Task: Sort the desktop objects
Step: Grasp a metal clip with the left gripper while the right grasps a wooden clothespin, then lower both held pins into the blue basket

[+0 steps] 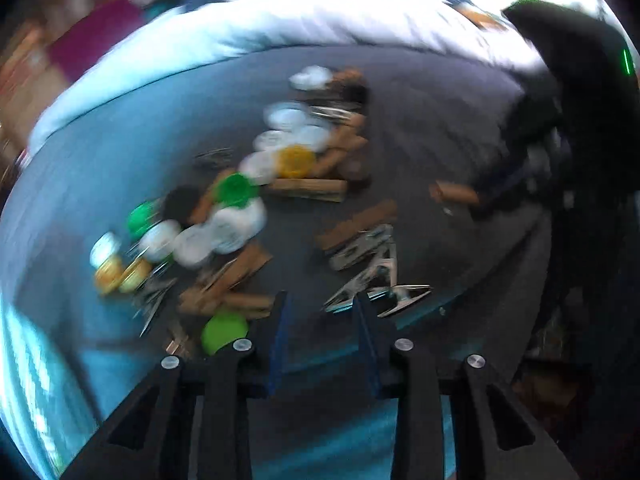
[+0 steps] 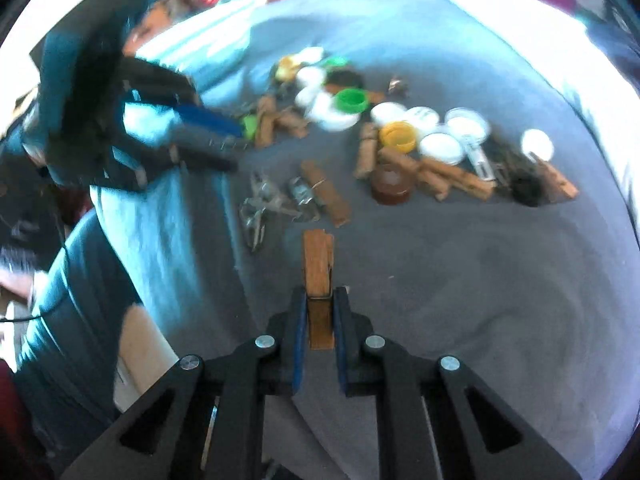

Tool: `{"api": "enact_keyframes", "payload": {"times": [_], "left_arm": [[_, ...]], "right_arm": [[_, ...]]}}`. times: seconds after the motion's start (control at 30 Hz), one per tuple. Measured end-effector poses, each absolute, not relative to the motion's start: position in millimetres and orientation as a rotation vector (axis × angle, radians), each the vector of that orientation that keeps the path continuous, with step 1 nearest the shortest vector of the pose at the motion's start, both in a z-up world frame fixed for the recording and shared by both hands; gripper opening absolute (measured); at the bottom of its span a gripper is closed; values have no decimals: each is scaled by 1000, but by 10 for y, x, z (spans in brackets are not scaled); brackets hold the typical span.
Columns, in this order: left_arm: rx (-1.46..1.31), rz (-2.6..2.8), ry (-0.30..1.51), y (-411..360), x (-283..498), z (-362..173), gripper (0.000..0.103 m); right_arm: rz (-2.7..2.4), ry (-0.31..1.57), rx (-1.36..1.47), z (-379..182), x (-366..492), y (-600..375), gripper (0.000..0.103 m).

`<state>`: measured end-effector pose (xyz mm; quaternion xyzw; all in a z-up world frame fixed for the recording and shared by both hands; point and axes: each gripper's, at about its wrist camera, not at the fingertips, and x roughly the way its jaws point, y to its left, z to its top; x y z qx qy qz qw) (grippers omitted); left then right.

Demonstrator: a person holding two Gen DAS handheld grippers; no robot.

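A jumble of wooden clothespins, plastic bottle caps and metal clips lies on a grey cloth (image 2: pixel 460 280). My right gripper (image 2: pixel 319 300) is shut on a wooden clothespin (image 2: pixel 318 268) and holds it above the cloth, near a small group of metal clips (image 2: pixel 268 200) and another wooden clothespin (image 2: pixel 326 194). My left gripper (image 1: pixel 322 304) is open and empty, low over the cloth beside the metal clips (image 1: pixel 372 264). It also shows in the right wrist view (image 2: pixel 224 140) at the left. The right gripper with its clothespin (image 1: pixel 452 193) shows in the left wrist view at the right.
White caps (image 2: pixel 442 148), a yellow cap (image 2: pixel 398 136), green caps (image 2: pixel 351 101) and a brown cap (image 2: pixel 390 184) lie mixed with clothespins (image 2: pixel 452 178). A green cap (image 1: pixel 224 332) lies close to my left fingers. The cloth's edge (image 2: pixel 168 216) drops off at the left.
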<state>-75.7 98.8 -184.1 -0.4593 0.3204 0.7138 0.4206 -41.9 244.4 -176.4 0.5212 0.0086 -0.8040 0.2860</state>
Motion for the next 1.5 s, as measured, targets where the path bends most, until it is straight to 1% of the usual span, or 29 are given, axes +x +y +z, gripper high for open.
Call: {"api": "enact_keyframes", "payload": {"times": [0.07,0.17,0.23,0.27,0.3,0.37,0.57,0.77,0.93,1.03,1.27,1.5], "left_arm": [[-1133,1727,841,1075,-751,-1924,33],[-1142,1663,835,1102,-776,-1979,33],[-1165,1648,804,1079,-822,-1979,30],[-1180,1646,790,1060,-842,-1980,27],[-1202,1647,790,1036,-850,-1993,13],[-1208,1673,783,975,-818,-1983,13],[-1231,1824,624,723,-752,-1778,13],[-1218,2077,474,397,-679,-1320,12],[-1174,2297,376,117,-632,-909,12],[-1152,2409,357,35,-679,-832,13],[-1044,2657,263,-502,-804,-284,13],[-1002,2790,198,-1043,-870,-12,13]], "right_arm": [[-2164,-41,1382,-1756,-419,2466,12],[-2177,-52,1378,-1776,-344,2379,12],[-2175,-44,1373,-1768,-359,2397,12],[-2179,-42,1367,-1763,-357,2403,12],[-2189,-41,1361,-1747,-358,2394,12],[-2211,-53,1346,-1735,-380,2416,12],[-2288,-98,1293,-1627,-356,2502,12],[-2395,-112,1255,-1474,-361,2520,12],[-2558,-114,1176,-1114,-537,2348,12],[-2613,-98,1138,-930,-673,2215,12],[-2644,37,1016,-464,-946,1580,12],[-2627,196,883,-95,-1132,693,12]]}}
